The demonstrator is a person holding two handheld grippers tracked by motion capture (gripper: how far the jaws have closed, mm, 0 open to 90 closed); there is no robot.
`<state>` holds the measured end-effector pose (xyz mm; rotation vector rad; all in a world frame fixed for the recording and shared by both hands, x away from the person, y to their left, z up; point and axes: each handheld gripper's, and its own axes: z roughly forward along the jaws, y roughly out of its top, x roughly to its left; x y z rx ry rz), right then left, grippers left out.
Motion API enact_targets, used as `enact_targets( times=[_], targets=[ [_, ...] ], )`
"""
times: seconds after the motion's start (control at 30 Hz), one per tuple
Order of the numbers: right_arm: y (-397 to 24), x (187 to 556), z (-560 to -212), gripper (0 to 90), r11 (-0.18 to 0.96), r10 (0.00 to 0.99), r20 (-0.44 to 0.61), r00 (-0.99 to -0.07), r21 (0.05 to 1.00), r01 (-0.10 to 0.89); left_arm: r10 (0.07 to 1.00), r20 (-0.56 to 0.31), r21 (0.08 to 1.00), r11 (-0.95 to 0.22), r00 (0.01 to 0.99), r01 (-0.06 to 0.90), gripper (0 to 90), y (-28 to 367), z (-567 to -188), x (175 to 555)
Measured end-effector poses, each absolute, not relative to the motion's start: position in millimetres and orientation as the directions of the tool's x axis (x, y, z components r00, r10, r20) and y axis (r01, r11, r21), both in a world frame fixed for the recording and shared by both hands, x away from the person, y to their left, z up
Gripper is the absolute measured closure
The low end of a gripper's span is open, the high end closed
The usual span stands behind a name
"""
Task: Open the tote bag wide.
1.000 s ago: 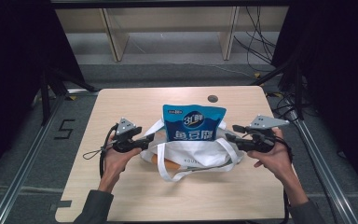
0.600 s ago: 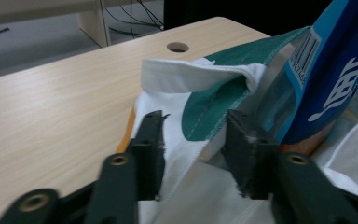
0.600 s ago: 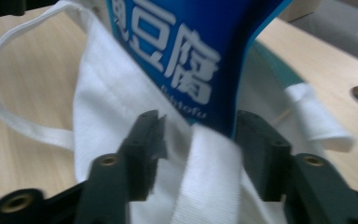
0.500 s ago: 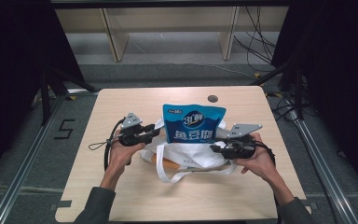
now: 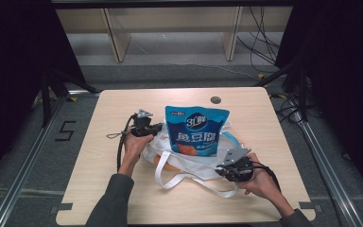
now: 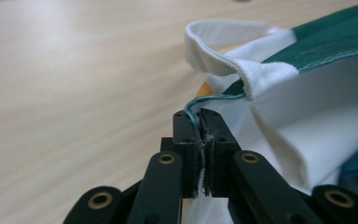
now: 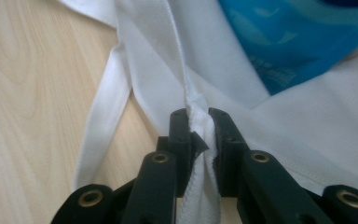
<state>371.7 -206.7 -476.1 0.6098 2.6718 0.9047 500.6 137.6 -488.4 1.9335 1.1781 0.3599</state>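
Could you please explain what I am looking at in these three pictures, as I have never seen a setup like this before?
There is no robot here: a person holds a hand tool with two black jaws in each hand. The high view looks down on a wooden table. On it lies a white cloth bag with a blue snack pouch standing in it. The left gripper is at the bag's left edge, the right gripper at its near right edge. The other two pictures come from cameras riding on the tools. In the left gripper view the jaws have just closed on the bag's green-trimmed rim. In the right gripper view they have just closed on a bunched white fold of the bag.
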Motion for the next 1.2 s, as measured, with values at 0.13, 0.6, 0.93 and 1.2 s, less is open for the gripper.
enact_targets(
  times=[0.13, 0.6, 0.93, 1.2],
  targets=[
    [-202.8, 371.6, -485.8, 81.2, 0.723, 0.463, -0.097, -0.881, 0.616, 0.312, 0.837, -0.144, 0.756, -0.251, 0.528, 0.605, 83.6, 136.7, -497.3, 501.9],
    [-238.5, 374.2, -403.8, 49.9, 0.429, 0.593, -0.04, -0.805, 0.861, 0.273, 0.786, -0.068, 0.851, -0.276, 0.614, 0.448, 56.3, 138.7, -433.8, 416.4],
    [-257.6, 406.5, -403.4, 52.4, 0.389, 0.745, -0.042, -0.666, 0.838, 0.383, 0.673, -0.125, 0.848, -0.309, 0.729, 0.431, 56.6, 117.4, -432.2, 375.9],
    [-232.5, 450.5, -412.7, 82.0, 0.449, 0.719, -0.161, -0.676, 0.85, 0.275, 0.596, -0.002, 0.768, -0.514, 0.803, 0.383, 74.9, 106.5, -457.9, 369.1]
  ],
)
